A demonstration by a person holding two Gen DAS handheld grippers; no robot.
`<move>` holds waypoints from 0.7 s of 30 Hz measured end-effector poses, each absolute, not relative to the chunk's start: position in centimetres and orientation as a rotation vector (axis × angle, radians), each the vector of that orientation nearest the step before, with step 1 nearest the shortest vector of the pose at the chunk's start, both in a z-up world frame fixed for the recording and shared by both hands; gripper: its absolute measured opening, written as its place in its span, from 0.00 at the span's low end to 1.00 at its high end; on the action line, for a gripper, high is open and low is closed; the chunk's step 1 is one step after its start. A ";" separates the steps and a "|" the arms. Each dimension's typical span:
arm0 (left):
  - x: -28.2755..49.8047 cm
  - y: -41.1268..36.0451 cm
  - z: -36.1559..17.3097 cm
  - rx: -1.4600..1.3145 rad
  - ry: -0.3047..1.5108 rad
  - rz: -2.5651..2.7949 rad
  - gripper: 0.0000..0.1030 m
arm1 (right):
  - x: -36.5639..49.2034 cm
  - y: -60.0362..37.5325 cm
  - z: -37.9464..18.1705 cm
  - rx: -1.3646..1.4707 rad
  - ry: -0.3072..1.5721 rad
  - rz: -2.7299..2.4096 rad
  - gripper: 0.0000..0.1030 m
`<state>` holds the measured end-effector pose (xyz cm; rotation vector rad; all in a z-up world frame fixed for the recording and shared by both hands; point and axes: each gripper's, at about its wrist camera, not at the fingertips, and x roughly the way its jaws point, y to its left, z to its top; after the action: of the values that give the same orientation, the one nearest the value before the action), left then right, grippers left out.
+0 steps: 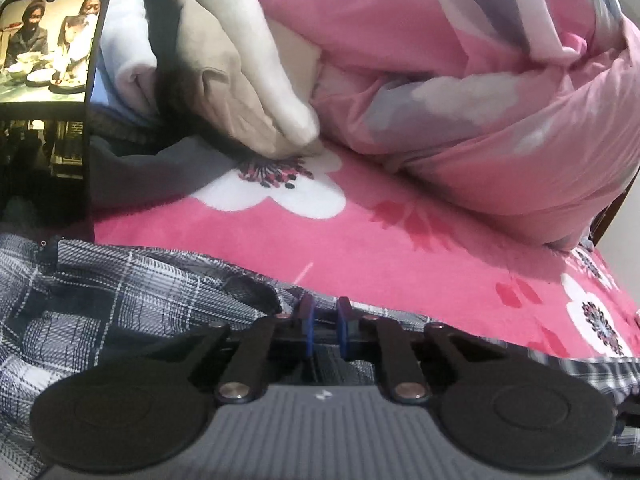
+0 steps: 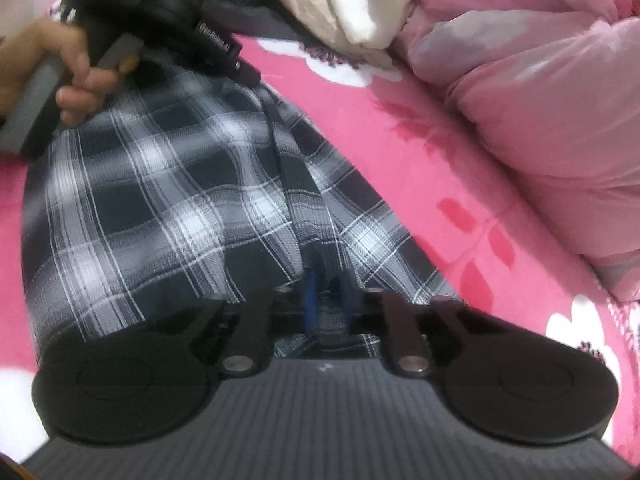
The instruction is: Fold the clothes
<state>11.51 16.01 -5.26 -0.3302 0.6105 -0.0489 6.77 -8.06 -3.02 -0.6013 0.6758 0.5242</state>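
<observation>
On a bed point(image 1: 360, 240) with a pink floral blanket, a plaid garment point(image 2: 168, 200) lies spread near the front edge. The right hand-held gripper point(image 2: 328, 276) is closed on a bunched fold of it. The left hand-held gripper point(image 1: 325, 312), held by a hand point(image 2: 48, 64), stands narrow at the garment's far edge; whether it pinches cloth is unclear. A pink quilt point(image 1: 500, 80) and beige clothes point(image 1: 248, 80) are heaped along the back edge.
</observation>
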 end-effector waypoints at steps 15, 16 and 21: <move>11.5 16.4 -5.0 -0.350 0.584 -0.050 0.14 | 12.9 -11.2 -1.6 -0.432 0.675 0.406 0.00; 11.5 16.4 -5.0 -0.350 0.583 -0.050 0.14 | 13.2 -11.4 -2.0 -0.420 0.689 0.406 0.00; 11.5 16.5 -5.1 -0.352 0.581 -0.054 0.14 | 14.6 -12.5 -4.0 -0.321 0.758 0.416 0.00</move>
<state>11.53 16.45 -5.06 -0.3516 0.5810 -0.0544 14.64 -12.49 -4.00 -0.3215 0.7581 0.4160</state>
